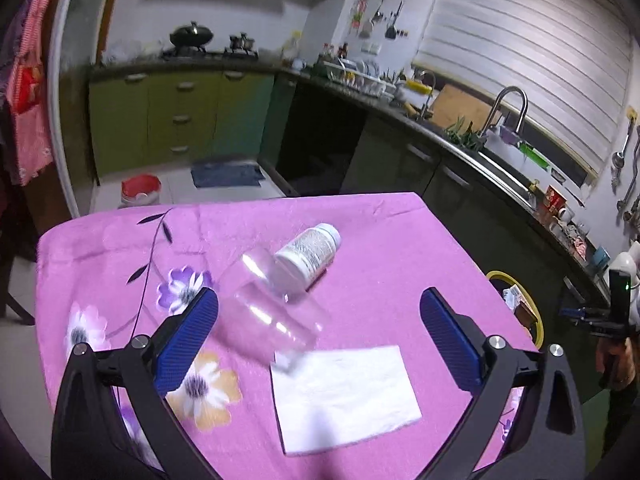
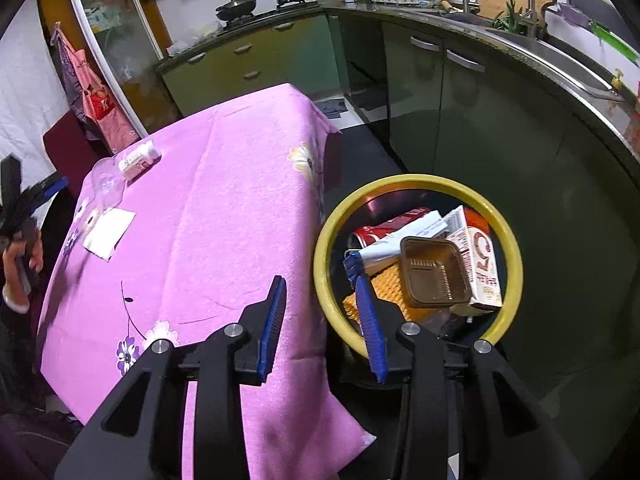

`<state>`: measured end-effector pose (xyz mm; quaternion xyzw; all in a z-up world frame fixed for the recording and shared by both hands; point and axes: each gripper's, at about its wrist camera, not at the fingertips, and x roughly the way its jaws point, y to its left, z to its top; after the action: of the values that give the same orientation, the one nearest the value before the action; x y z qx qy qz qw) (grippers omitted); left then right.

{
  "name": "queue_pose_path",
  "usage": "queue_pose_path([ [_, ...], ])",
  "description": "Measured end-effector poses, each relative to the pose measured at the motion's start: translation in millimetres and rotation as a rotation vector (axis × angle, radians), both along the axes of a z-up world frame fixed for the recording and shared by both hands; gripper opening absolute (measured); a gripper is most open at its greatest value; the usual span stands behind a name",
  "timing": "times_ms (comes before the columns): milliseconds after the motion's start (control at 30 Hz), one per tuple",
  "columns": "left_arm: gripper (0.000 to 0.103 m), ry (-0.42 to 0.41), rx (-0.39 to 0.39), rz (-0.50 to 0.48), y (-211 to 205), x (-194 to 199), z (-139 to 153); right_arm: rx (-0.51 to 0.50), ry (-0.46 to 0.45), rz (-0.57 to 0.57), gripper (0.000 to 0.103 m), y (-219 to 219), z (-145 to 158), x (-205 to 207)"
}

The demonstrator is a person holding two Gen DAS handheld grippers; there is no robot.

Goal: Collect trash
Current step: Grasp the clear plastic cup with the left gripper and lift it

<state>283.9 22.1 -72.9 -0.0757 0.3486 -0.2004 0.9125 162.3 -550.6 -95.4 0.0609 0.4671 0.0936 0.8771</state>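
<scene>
On the pink flowered tablecloth point(image 1: 380, 248) lie a clear plastic cup point(image 1: 268, 312) on its side, a white pill bottle point(image 1: 310, 250) just behind it, and a white napkin point(image 1: 344, 396) in front. My left gripper point(image 1: 320, 320) is open and empty above the cup and napkin, with the cup near its left finger. My right gripper point(image 2: 320, 300) is open and empty above the table's edge, beside the yellow-rimmed trash bin point(image 2: 416, 184). The bin holds a brown plastic tray point(image 2: 434, 272), a carton point(image 2: 480, 256) and a red can point(image 2: 372, 234). The cup point(image 2: 106, 184), bottle point(image 2: 138, 160) and napkin point(image 2: 108, 232) show far left in the right wrist view.
Kitchen counter with a sink point(image 1: 508, 168) and dark cabinets point(image 2: 460, 92) runs along the right and back. A red and white bucket point(image 1: 140, 194) and a blue mat point(image 1: 226, 174) are on the floor beyond the table. The bin rim point(image 1: 520, 300) shows by the table's right edge.
</scene>
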Motion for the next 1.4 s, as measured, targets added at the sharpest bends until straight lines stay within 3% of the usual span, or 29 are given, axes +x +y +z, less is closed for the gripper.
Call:
queue_pose_path([
  [133,0.096,0.037,0.003,-0.101,2,37,-2,0.008,0.015,0.014,0.037,2,-9,3],
  [233,0.096,0.049,0.021,-0.243,4,53,-9,0.007,0.027,0.027,0.037,5,-14,3],
  [333,0.096,0.021,0.140,-0.319,-4,53,-14,-0.001,0.037,0.032,0.037,6,-18,4],
  [500,0.096,0.000,0.270,-0.367,-12,52,-28,0.001,0.052,0.037,0.041,13,-24,9],
  [667,0.096,0.005,0.270,-0.398,-11,54,-32,-0.017,0.077,0.068,0.041,29,-29,15],
  [1000,0.096,-0.020,0.416,-0.411,-23,46,-55,-0.021,0.107,0.081,0.044,40,-37,23],
  [1267,0.096,-0.020,0.442,-0.387,-28,57,-63,-0.017,0.115,0.091,0.044,45,-40,23],
  [1333,0.090,-0.018,0.451,-0.379,-28,58,-65,-0.014,0.115,0.088,0.044,44,-40,22],
  [1367,0.081,-0.017,0.458,-0.372,-28,58,-66,-0.012,0.115,0.086,0.044,43,-40,22],
  [1400,0.081,-0.016,0.462,-0.365,-28,59,-66,-0.011,0.116,0.084,0.044,43,-40,21],
])
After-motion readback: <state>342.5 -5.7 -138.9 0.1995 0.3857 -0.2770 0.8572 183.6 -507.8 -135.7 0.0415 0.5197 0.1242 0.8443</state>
